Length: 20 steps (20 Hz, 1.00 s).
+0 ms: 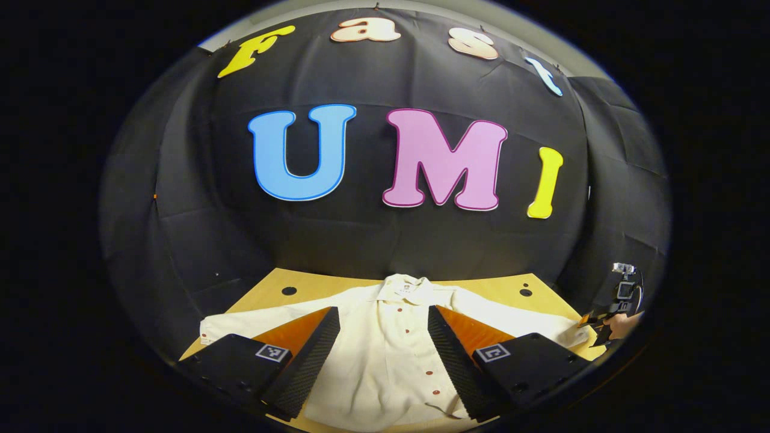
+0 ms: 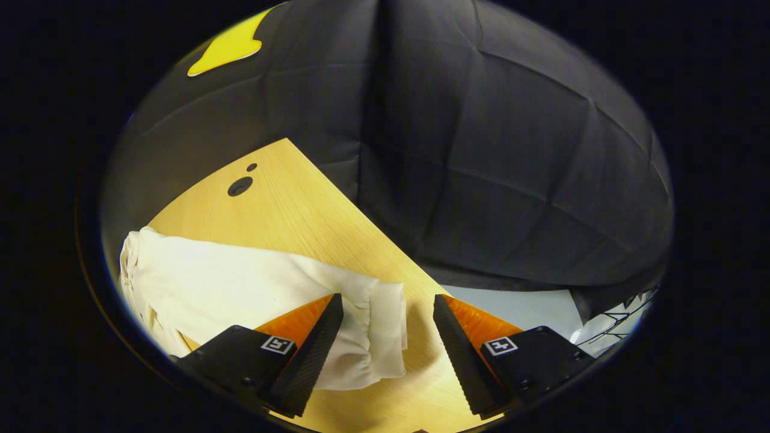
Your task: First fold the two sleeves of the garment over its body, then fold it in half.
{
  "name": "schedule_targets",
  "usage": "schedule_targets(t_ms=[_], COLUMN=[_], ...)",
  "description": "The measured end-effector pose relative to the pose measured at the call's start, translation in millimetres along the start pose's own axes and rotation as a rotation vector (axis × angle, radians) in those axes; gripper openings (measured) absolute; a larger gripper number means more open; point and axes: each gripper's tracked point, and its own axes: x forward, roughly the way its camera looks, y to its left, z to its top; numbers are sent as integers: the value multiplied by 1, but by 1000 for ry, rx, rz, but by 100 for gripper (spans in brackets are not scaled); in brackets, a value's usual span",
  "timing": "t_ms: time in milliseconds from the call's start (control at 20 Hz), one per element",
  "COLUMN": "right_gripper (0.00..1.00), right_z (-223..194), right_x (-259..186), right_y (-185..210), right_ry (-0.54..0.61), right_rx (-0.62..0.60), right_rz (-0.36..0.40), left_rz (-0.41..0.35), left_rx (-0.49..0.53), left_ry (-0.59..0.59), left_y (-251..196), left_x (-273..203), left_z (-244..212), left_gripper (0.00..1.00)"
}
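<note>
A cream button-up shirt (image 1: pixel 385 355) lies flat on the wooden table (image 1: pixel 283 282), collar toward the booth wall, both sleeves spread out sideways. My left gripper (image 1: pixel 384 337) hovers open over the shirt's front placket, nothing between its fingers. At the far right of the left gripper view, the other gripper (image 1: pixel 622 297) and a hand sit by the right sleeve's end. In the right gripper view, my right gripper (image 2: pixel 388 337) is open just above the sleeve cuff (image 2: pixel 385 325), the cuff lying between the fingers and nearer the left one.
The table's right edge (image 2: pixel 391 240) runs diagonally close behind the cuff, with black cloth and grey floor (image 2: pixel 517 307) beyond it. Round holes (image 2: pixel 239 186) are set in the tabletop near the far corners. The booth wall stands close behind the collar.
</note>
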Motion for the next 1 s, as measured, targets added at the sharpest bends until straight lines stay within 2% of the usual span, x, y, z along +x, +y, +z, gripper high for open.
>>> schedule_targets(t_ms=[200, 300, 400, 450, 550, 650, 800, 850, 900, 1000], right_gripper=[94, 84, 47, 50, 17, 6, 5, 15, 6, 5], right_z=[-14, -13, -12, -12, -9, -8, 11, 18, 28, 45], right_x=[7, 13, 8, 10, 11, 6, -5, -14, -24, -47], right_y=[3, 8, 8, 12, 16, 20, 35, 40, 47, 77], right_ry=[67, 70, 83, 84, 92, 78, 4, -16, -42, -91], right_rx=[4, 32, 54, 62, 56, 13, -49, -59, -67, -101], right_rz=[29, 34, 29, 44, 42, 35, 50, 60, 79, 134], left_rz=[-20, -23, -19, -17, -19, -19, -18, -17, -18, -18], left_rx=[17, 24, 26, 22, 8, 2, -1, -4, -5, -4], left_ry=[0, 1, 7, 8, 0, 4, 6, 2, 1, -4], left_y=[-9, -9, -7, -5, -2, 3, 13, 18, 21, 30], left_x=[2, 0, -1, -3, -7, -7, -8, -8, -9, -10], left_z=[1, 1, 0, 1, 3, 0, 0, 1, 1, 2], left_gripper=[96, 96, 96, 96, 96, 96, 96, 96, 96, 96])
